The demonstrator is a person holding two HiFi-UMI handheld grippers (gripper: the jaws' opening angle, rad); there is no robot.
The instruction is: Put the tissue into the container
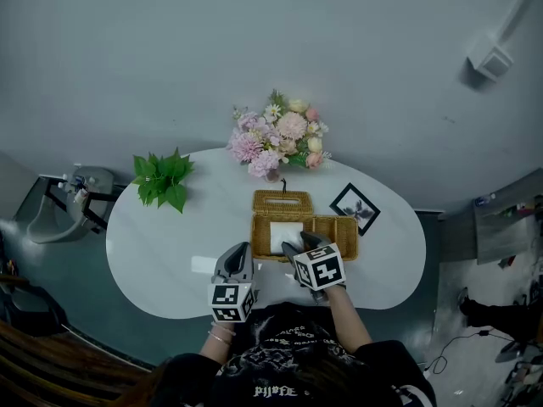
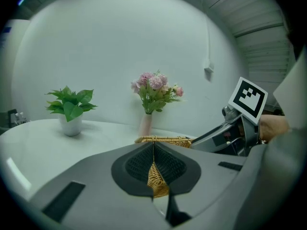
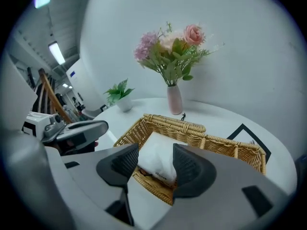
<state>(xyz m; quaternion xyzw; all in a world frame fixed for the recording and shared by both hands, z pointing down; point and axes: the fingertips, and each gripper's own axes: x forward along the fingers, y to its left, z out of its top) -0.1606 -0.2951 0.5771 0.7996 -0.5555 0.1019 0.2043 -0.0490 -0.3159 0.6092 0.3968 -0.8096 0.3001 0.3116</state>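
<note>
Two grippers (image 1: 240, 248) (image 1: 301, 244), two wicker baskets (image 1: 282, 200) (image 1: 348, 227), one tissue pack (image 1: 286, 236), one bouquet (image 1: 280, 138), one plant (image 1: 165, 179), one frame (image 1: 355, 209).

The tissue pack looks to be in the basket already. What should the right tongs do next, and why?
Probably lift the right tongs straight up and clear. They stand open, gripping nothing, and the tissue pack already lies inside a compartment of the basket.

Your head cam looks steeply down from well above, taking in the whole white table (image 1: 153, 253). The left gripper view sits low at the near edge, facing across toward the wall (image 2: 120, 42). The right gripper view hangs close over the wicker basket (image 3: 175, 122), angled down. All three share that basket, the flowers (image 1: 280, 138) and the potted plant (image 1: 165, 181).
</note>
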